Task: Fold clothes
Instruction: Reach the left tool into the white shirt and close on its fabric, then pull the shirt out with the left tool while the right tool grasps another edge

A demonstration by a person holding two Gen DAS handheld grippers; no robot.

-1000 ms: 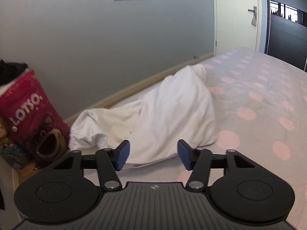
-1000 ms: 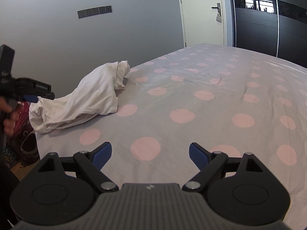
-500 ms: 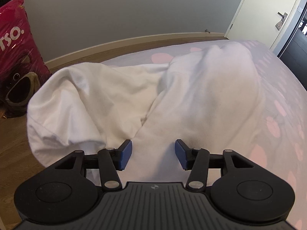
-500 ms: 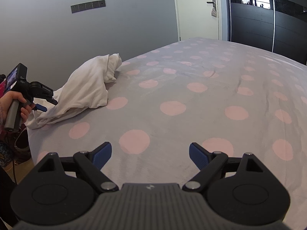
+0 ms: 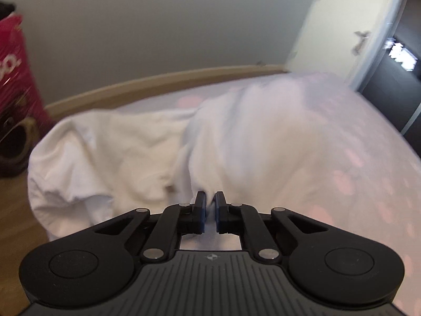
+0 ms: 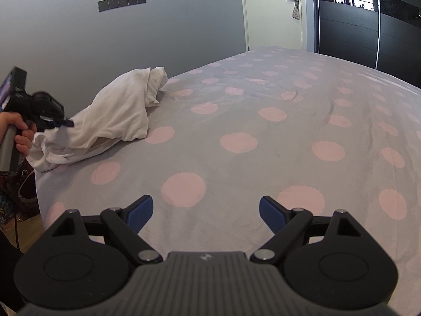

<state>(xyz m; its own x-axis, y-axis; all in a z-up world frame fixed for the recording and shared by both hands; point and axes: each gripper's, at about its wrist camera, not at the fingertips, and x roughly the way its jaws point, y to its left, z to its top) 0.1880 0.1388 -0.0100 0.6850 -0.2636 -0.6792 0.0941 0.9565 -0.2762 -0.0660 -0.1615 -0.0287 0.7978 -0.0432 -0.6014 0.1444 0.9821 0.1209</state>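
Observation:
A crumpled white garment (image 5: 250, 137) lies in a heap at the near left corner of the bed (image 5: 368, 184), partly hanging over its edge. My left gripper (image 5: 209, 197) has its jaws closing, nearly together, with a fold of the white cloth pinched between the pads. From the right wrist view the garment (image 6: 123, 110) sits at the far left, and the left gripper (image 6: 67, 123) bites into its lower end, held by a hand (image 6: 18, 129). My right gripper (image 6: 205, 205) hovers open over the bedspread (image 6: 289, 131) with nothing between its fingers, well away from the garment.
The bedspread is grey with pink dots. A red bag (image 5: 15, 73) stands on the wooden floor (image 5: 15, 223) left of the bed. A grey wall, a white door (image 6: 273, 13) and a dark wardrobe (image 6: 368, 26) lie beyond.
The left gripper came down to the garment and its jaws went from wide apart to nearly together on a fold of cloth. The right gripper stayed open and hardly moved.

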